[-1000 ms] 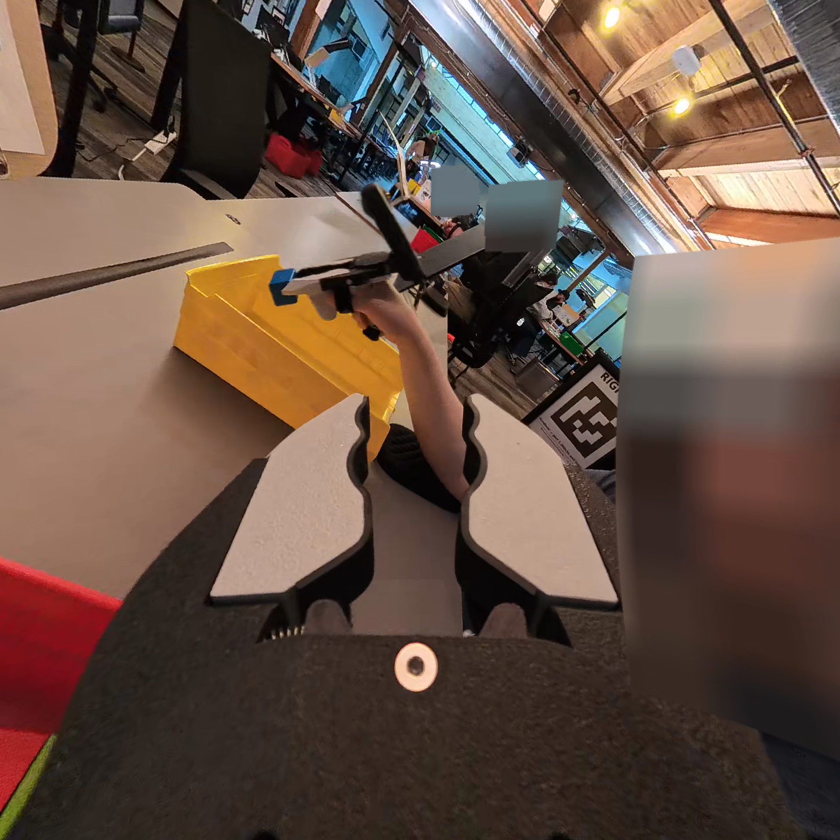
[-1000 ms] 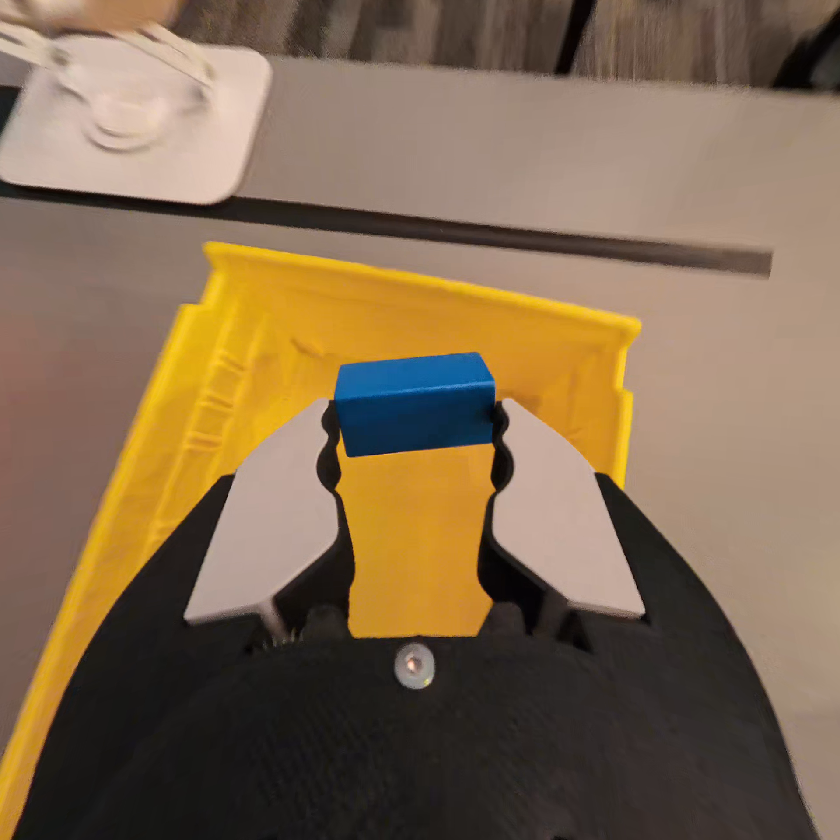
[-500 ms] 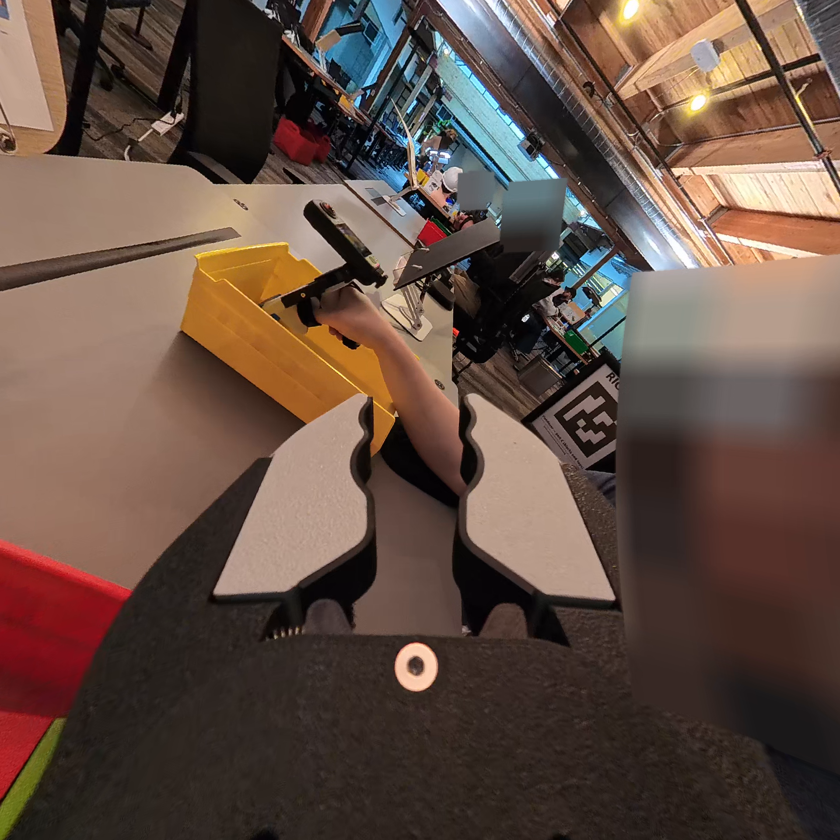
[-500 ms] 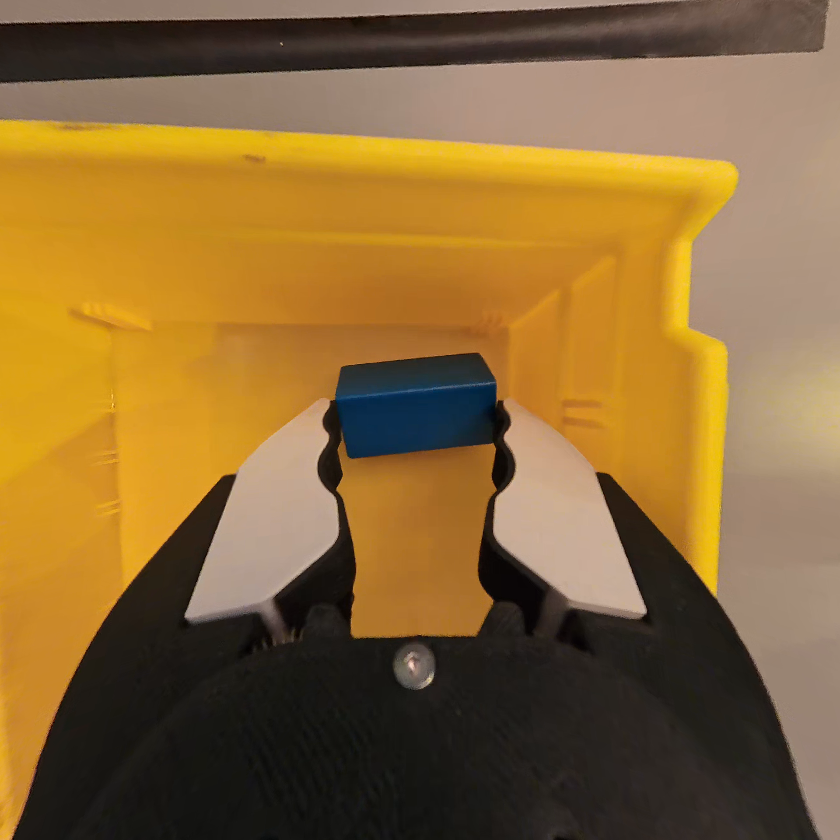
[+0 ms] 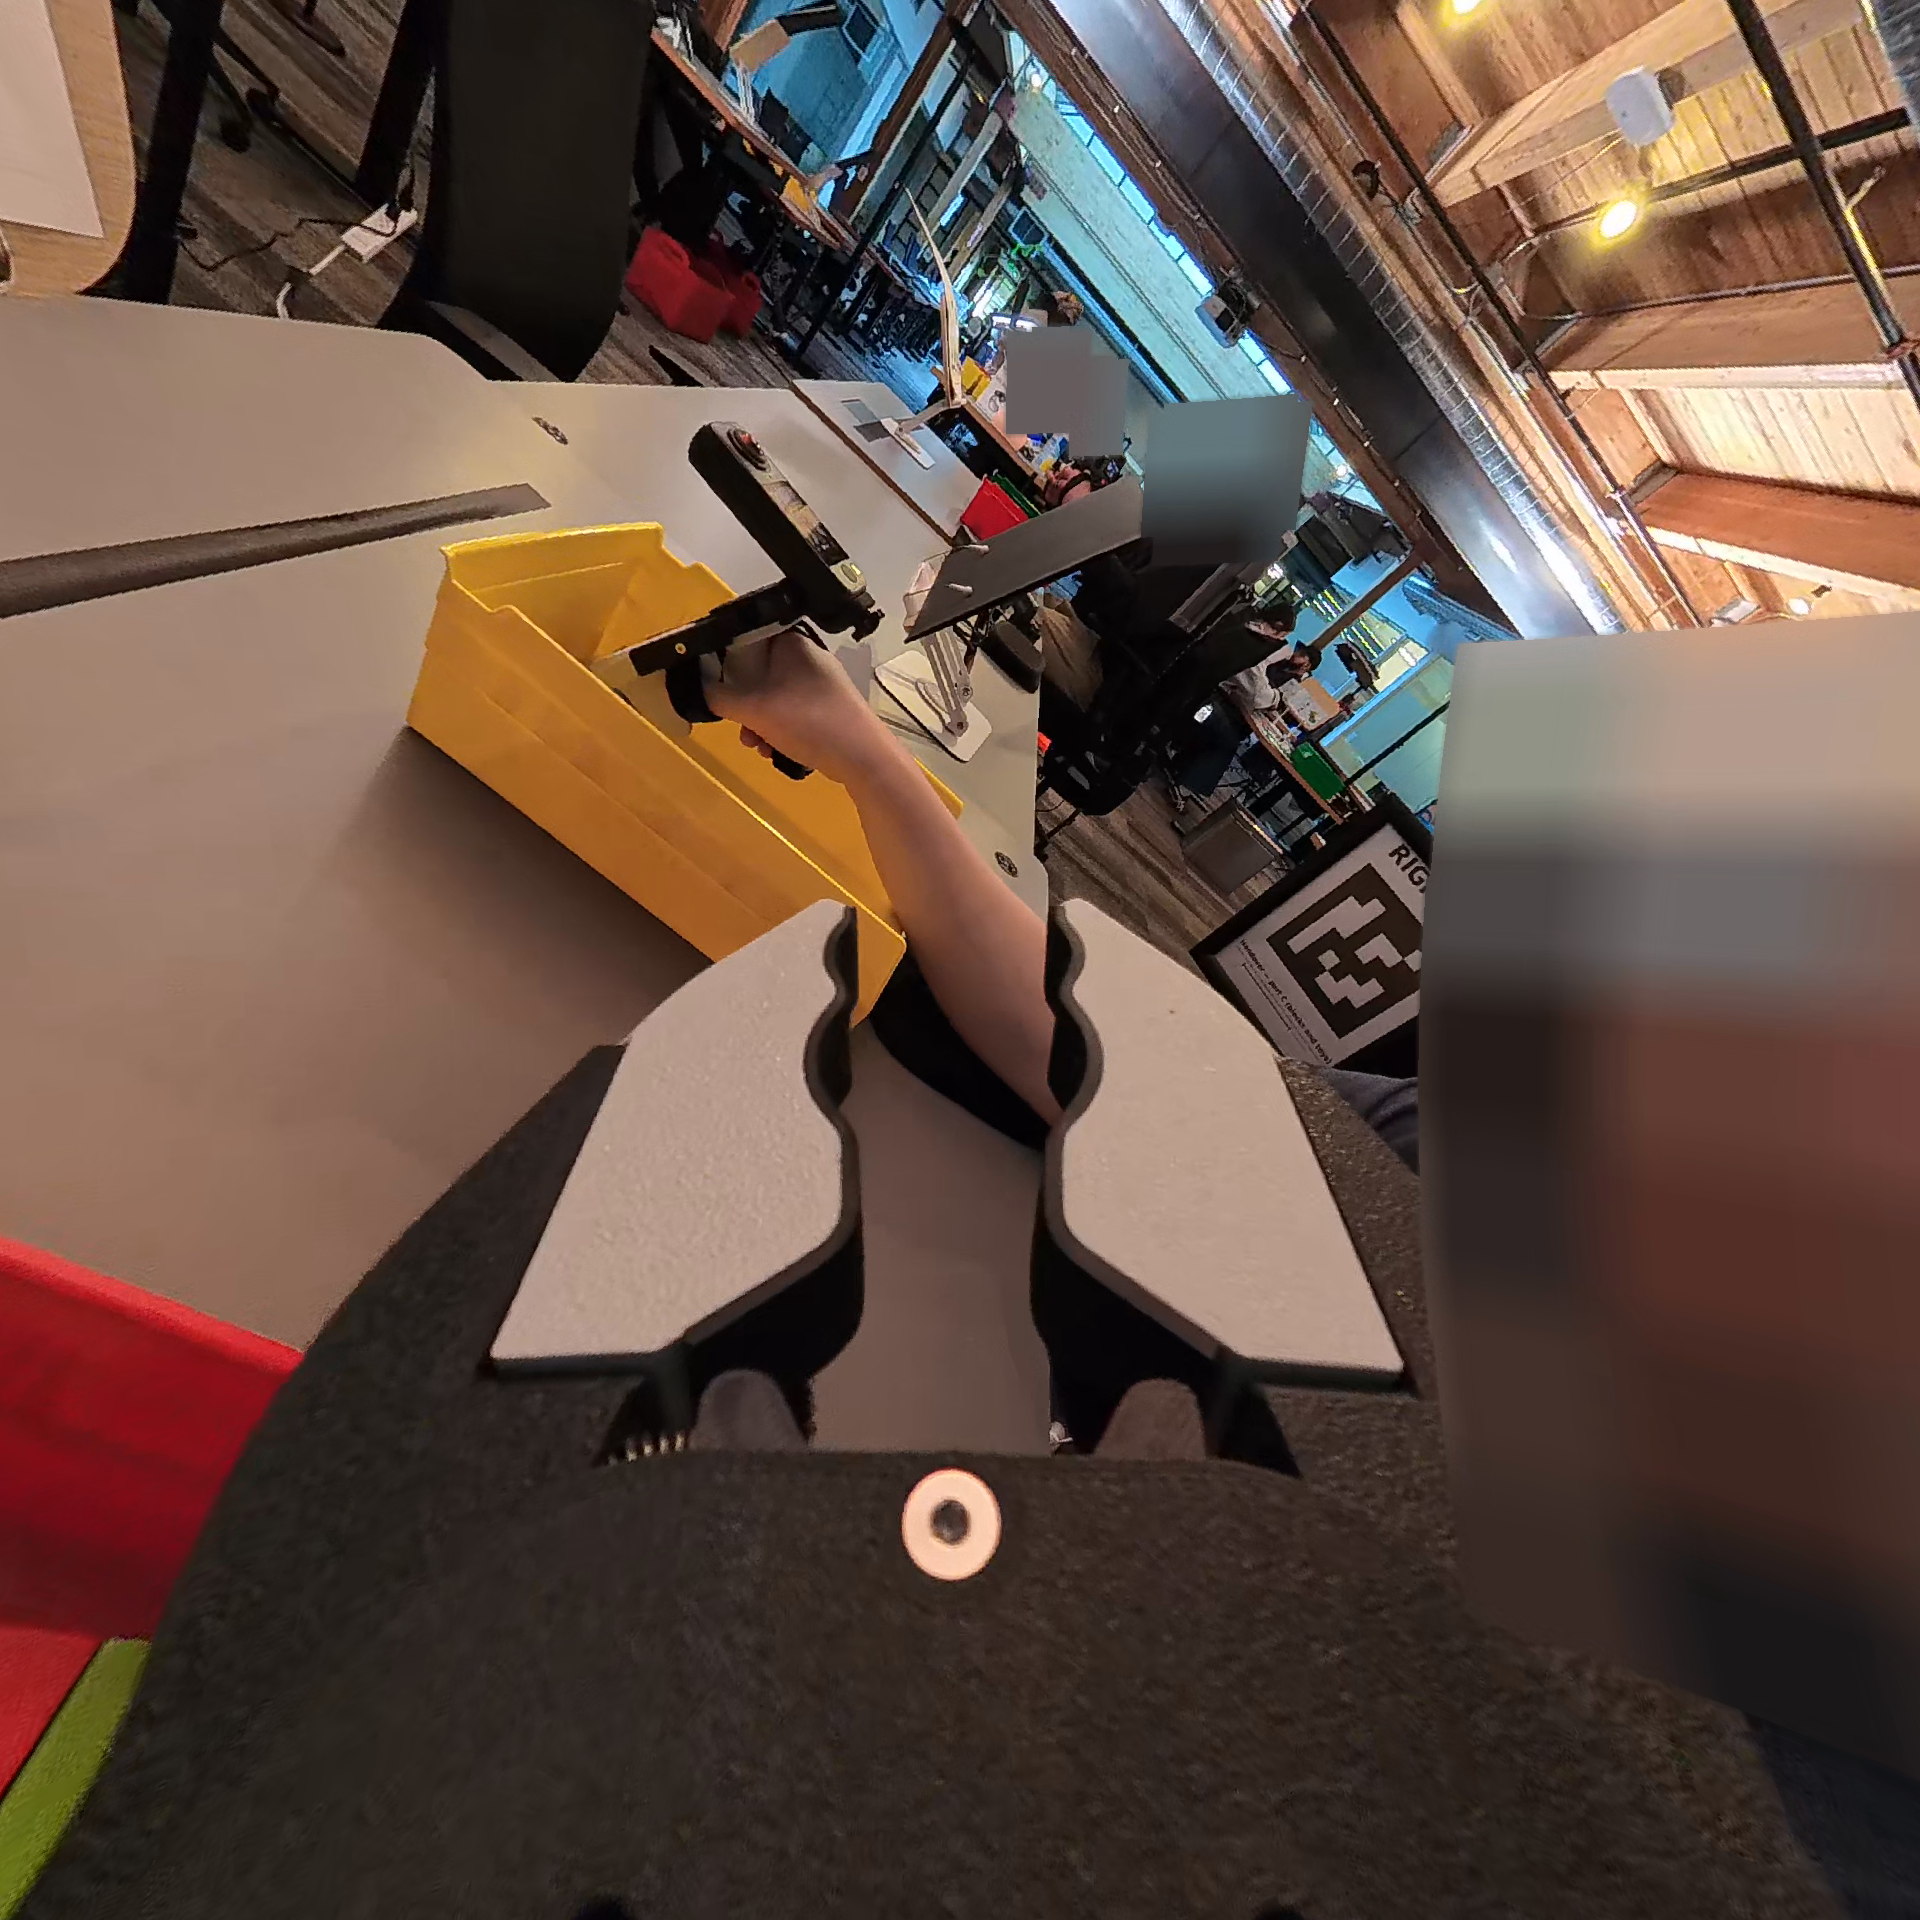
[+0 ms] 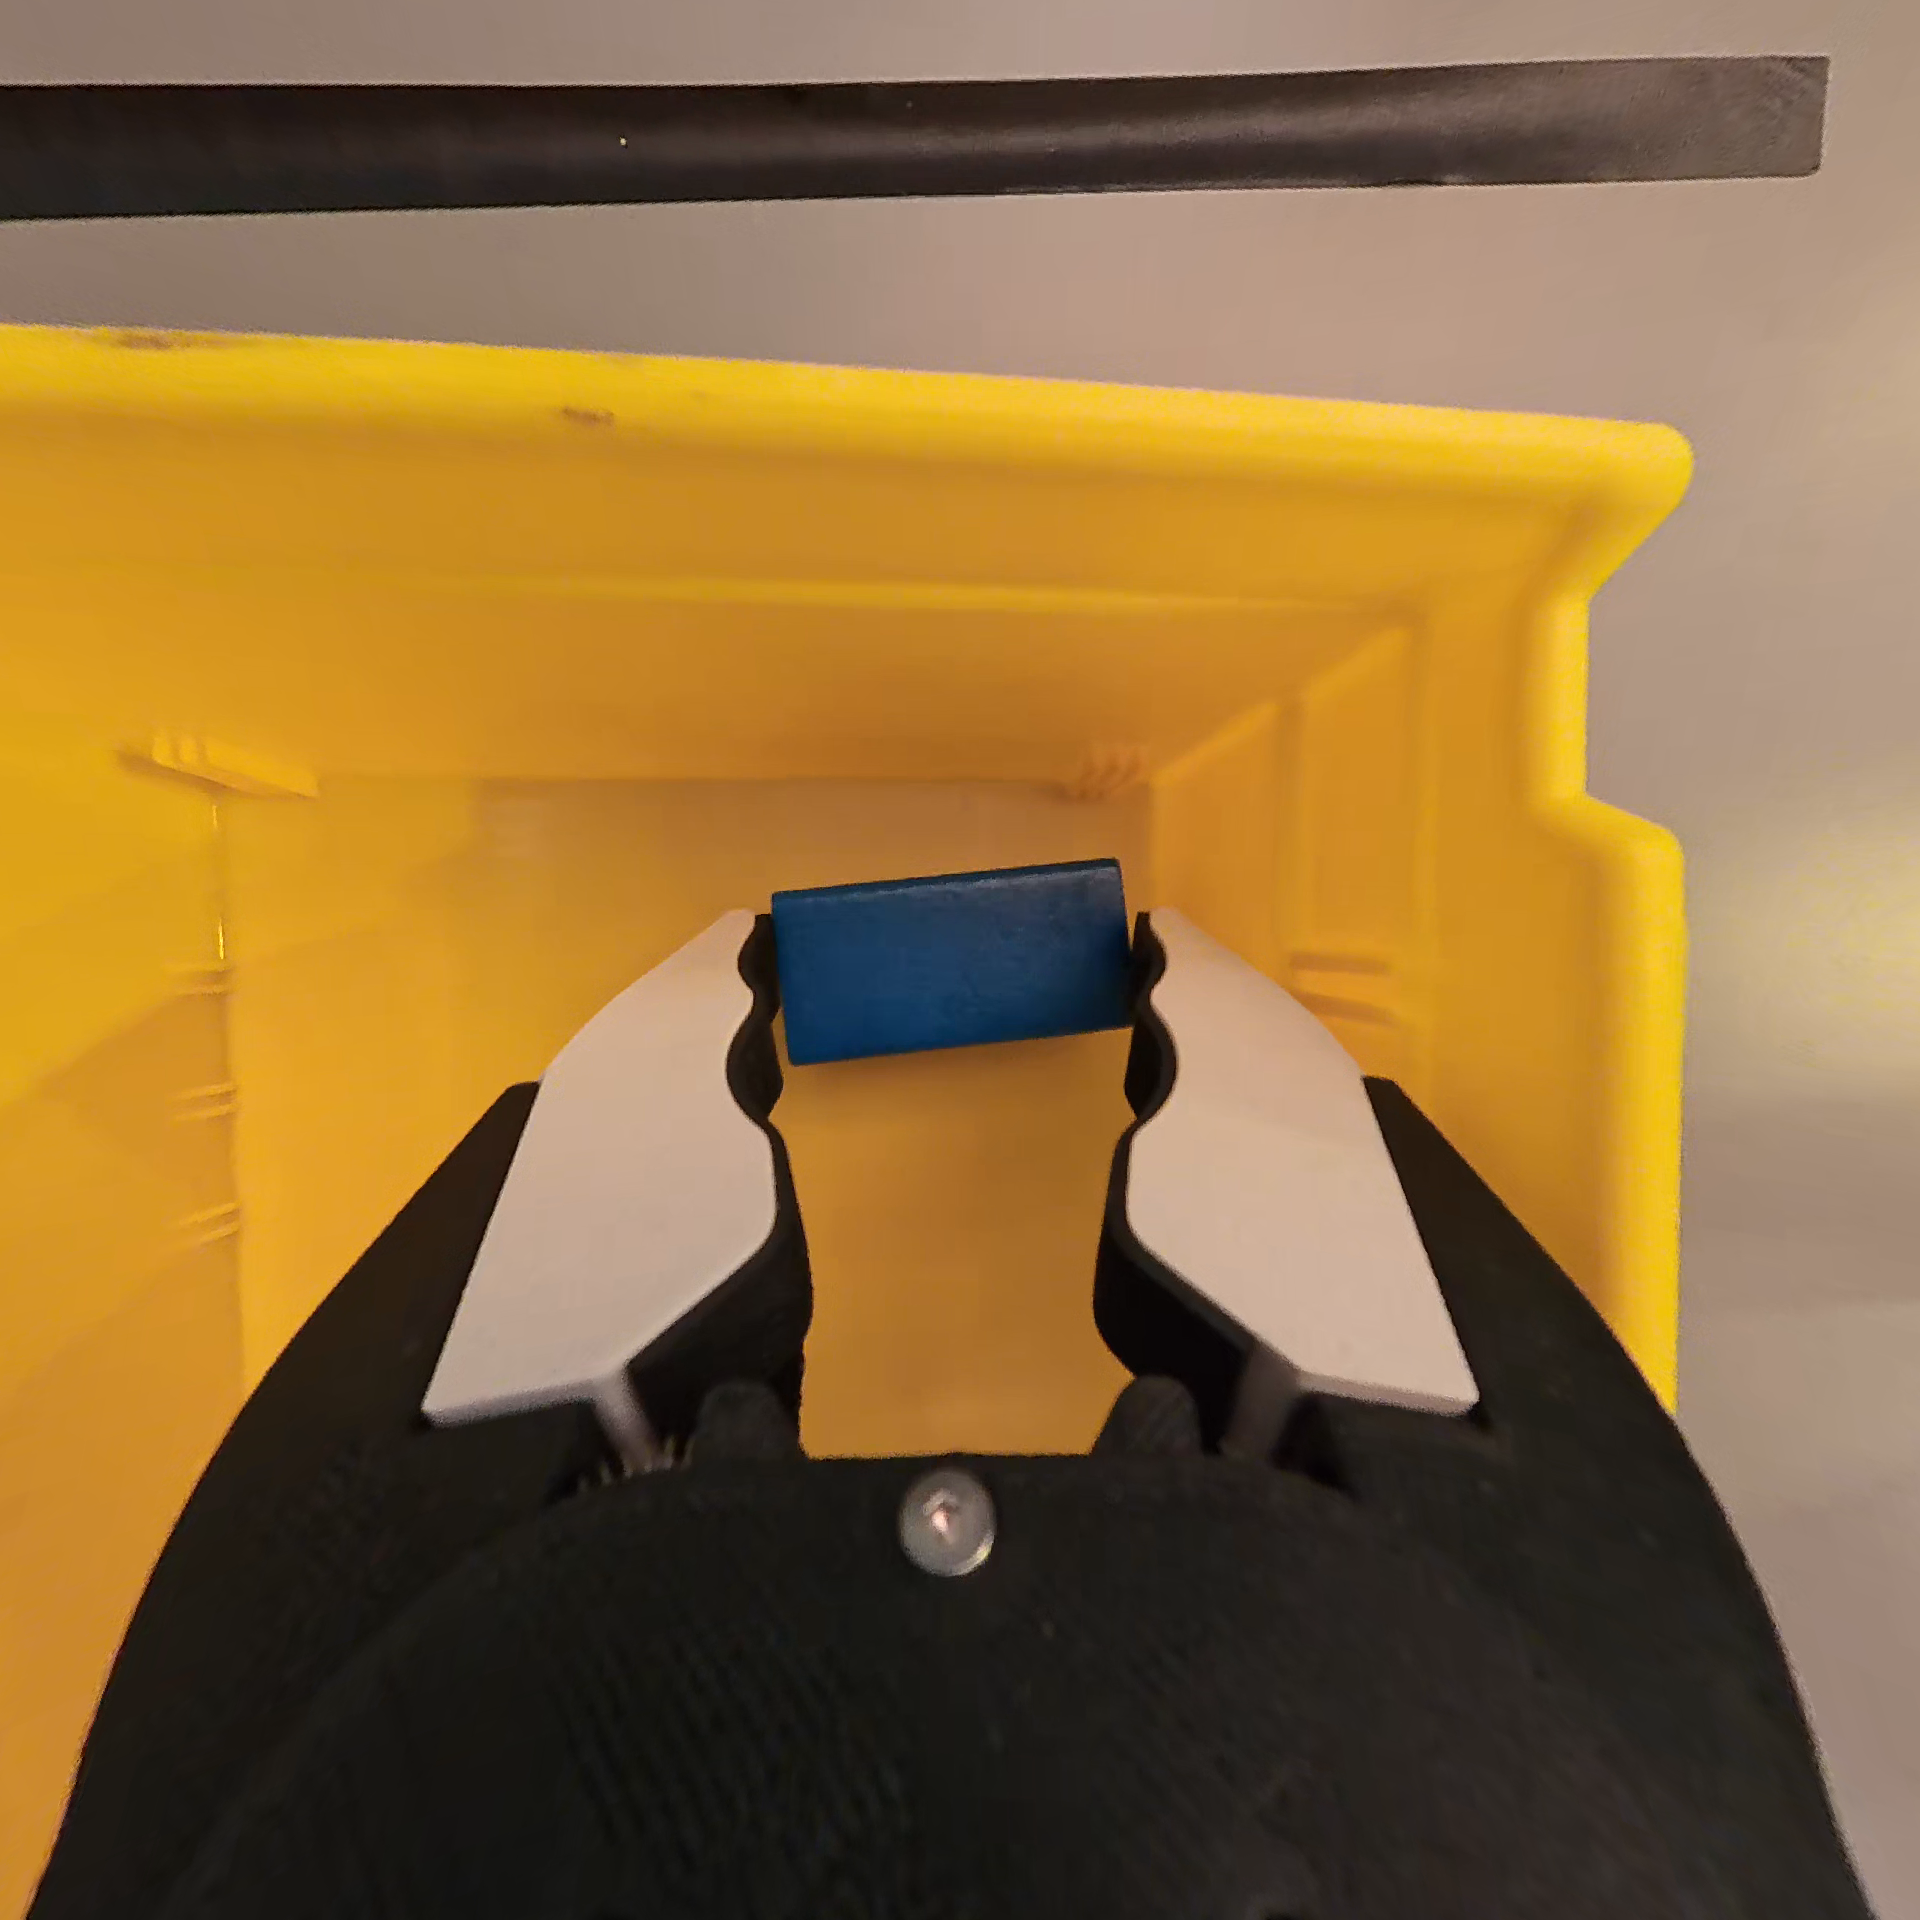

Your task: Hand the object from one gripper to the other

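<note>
The room is a large open workshop with a timber ceiling [image 5: 1714,343], hanging lamps and a dark duct running its length; rows of desks, chairs and red crates recede toward bright windows, and a framed black-and-white marker board [image 5: 1340,956] stands on the floor at the right. The grey table [image 5: 208,935] fills the near ground, crossed by a dark strip [image 6: 935,135] that lies just beyond the yellow bin [image 5: 582,748]; a red and green edge shows at the lower left corner of the left wrist view. The bin rests on the table with its open top up, its far wall and right wall plain in the right wrist view. The left gripper [image 5: 951,977] hangs over the table near the bin, its jaws parted with nothing between them. The right gripper [image 6: 948,961], held in a person's hand [image 5: 790,717], reaches down inside the bin; its fingertips are clamped on the ends of the blue block [image 6: 951,961], which sits low in the bin near the floor, whether touching it I cannot tell.
</note>
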Tool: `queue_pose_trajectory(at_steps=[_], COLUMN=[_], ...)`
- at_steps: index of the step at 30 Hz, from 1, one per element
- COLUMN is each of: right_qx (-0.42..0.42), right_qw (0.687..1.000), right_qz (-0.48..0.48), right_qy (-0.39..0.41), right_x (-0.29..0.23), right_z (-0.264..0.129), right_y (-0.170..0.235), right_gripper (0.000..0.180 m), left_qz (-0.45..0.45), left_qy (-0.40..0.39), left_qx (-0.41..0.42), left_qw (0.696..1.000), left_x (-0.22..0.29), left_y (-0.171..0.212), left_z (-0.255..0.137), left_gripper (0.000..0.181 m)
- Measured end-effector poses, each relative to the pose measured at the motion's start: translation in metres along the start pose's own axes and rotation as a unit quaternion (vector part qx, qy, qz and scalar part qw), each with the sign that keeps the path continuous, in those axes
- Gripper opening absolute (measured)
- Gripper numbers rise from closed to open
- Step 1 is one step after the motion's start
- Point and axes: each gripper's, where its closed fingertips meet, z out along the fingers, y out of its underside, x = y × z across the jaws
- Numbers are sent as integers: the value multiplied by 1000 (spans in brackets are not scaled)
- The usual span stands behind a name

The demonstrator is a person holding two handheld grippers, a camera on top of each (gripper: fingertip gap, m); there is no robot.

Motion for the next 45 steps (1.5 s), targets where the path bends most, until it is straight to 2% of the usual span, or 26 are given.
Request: queue_pose_trajectory(at_steps=[7,10,13,16,19,23,25,27,28,31,34,38,41,45], right_qx=[46,70,103,155,200,236,243,246,247,241,234,230,222,206], right_qw=[998,996,992,982,971,960,957,954,953,953,954,954,955,959], right_qz=[-3,-21,-46,-62,-67,-78,-78,-79,-81,-88,-95,-102,-108,-118], right_qy=[-29,-41,-59,-86,-111,-132,-140,-149,-154,-160,-161,-162,-161,-157], right_x=[-11,-21,-32,-43,-50,-56,-57,-59,-61,-65,-67,-70,-71,-72], right_z=[-15,-32,-57,-93,-130,-165,-174,-181,-182,-183,-181,-179,-177,-172], right_y=[-15,-24,-36,-50,-59,-62,-61,-61,-60,-58,-56,-55,-53,-49], right_gripper=[65,65,66,65,66,65,65,65,65,66,66,66,66,66], left_qz=[17,38,63,90,36,-34,-103,-168,-177,-179,-189,-189,-191,-212], left_qy=[-31,-133,-282,-414,-479,-521,-543,-543,-546,-590,-607,-655,-658,-641], left_qx=[5,7,-23,-108,-166,-200,-223,-220,-217,-235,-239,-277,-275,-238], left_qw=[999,990,957,899,861,829,803,793,790,751,734,677,674,698], left_x=[-5,-34,-73,-109,-132,-160,-172,-180,-186,-202,-212,-222,-230,-237], left_y=[-3,-5,0,21,46,67,87,99,100,107,112,123,126,125], left_z=[-11,-34,-68,-105,-129,-148,-156,-155,-154,-166,-169,-188,-189,-182], left_gripper=[34,34,34,34,30,30,30,28,26,26,26,31,32,35])
